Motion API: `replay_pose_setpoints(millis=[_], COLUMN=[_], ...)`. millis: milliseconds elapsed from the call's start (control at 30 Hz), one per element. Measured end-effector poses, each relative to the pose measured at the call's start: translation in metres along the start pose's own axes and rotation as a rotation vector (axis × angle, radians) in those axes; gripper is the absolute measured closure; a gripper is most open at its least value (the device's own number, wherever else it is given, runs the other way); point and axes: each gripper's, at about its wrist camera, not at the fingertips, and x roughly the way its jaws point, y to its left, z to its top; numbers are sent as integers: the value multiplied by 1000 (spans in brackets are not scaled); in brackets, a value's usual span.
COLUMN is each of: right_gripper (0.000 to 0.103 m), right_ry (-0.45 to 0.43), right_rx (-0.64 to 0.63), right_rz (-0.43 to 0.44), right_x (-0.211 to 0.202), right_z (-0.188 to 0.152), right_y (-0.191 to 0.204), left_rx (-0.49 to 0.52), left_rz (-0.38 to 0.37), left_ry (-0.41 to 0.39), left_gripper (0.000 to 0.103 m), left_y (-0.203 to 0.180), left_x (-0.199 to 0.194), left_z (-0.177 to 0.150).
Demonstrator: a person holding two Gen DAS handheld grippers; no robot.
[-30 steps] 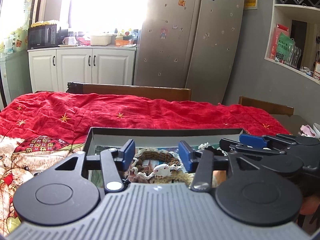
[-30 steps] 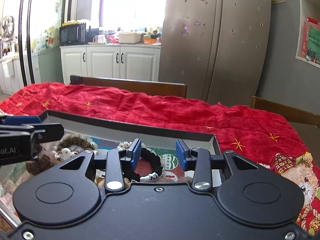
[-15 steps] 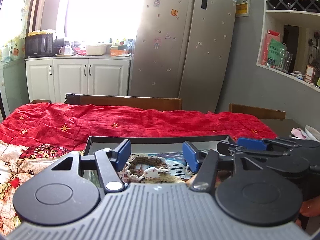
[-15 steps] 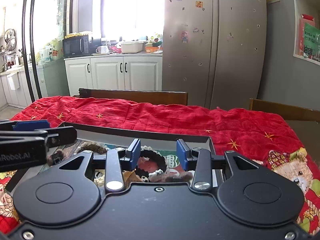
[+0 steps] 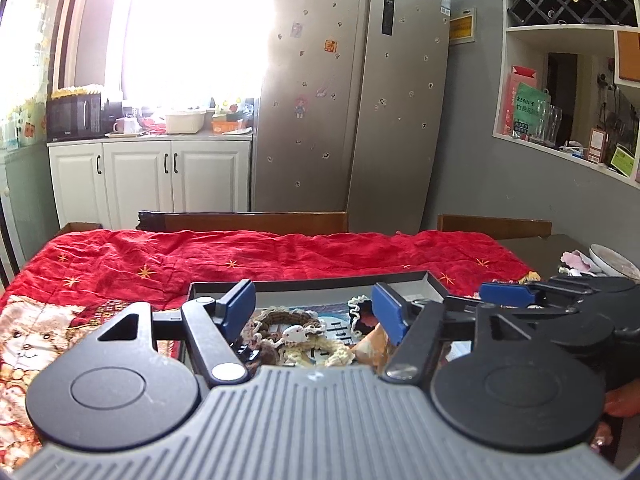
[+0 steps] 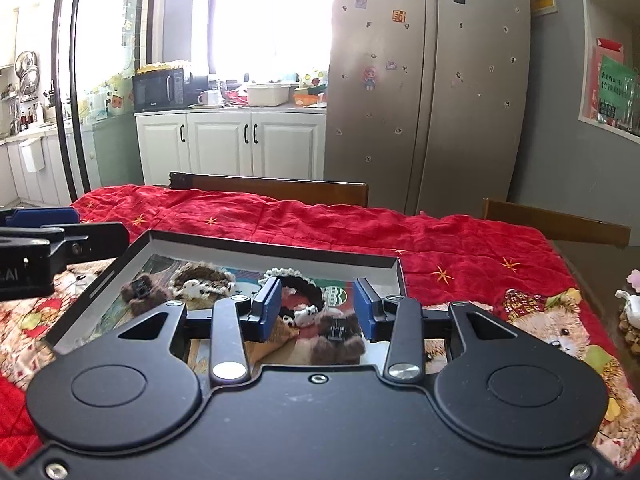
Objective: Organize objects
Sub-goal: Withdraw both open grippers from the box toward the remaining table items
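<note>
A shallow black-rimmed box [image 6: 256,245] lies on the red quilt and holds several hair accessories. A brown scrunchie [image 6: 204,274] with a white charm and a fuzzy brown clip [image 6: 138,290] lie at its left. A black scrunchie [image 6: 306,290] and another fuzzy clip [image 6: 338,340] lie at its right. My right gripper [image 6: 316,306] is open and empty above the box's near right. My left gripper [image 5: 314,306] is open and empty above the brown scrunchie [image 5: 290,320]. The box rim [image 5: 320,283] also shows there.
The red quilt [image 6: 440,236] covers the table, with a bear print at the near right [image 6: 560,332]. Wooden chair backs [image 6: 280,188] stand at the far edge. Small items [image 6: 630,308] lie on bare table at the right. A fridge [image 6: 424,80] and cabinets stand behind.
Both grippers have lifted up and back from the box, so more of the box and room shows. Both stay open and empty.
</note>
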Motion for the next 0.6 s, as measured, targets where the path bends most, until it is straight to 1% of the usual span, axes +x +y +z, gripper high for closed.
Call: replay_pose_setpoints(millis=[367,600], right_gripper=[61,60], right_ry=[-6,3], right_rx=[-27,-30], right_rz=[13,17], right_x=[-55,-83], right_z=[-11,-30], right_y=[1,0], left_rx=[22,42], left_rz=[15,20], left_ry=[-18,-18], left_gripper=[25,24], left_y=[2,3], left_x=[-41,-64], left_z=[-6,-16])
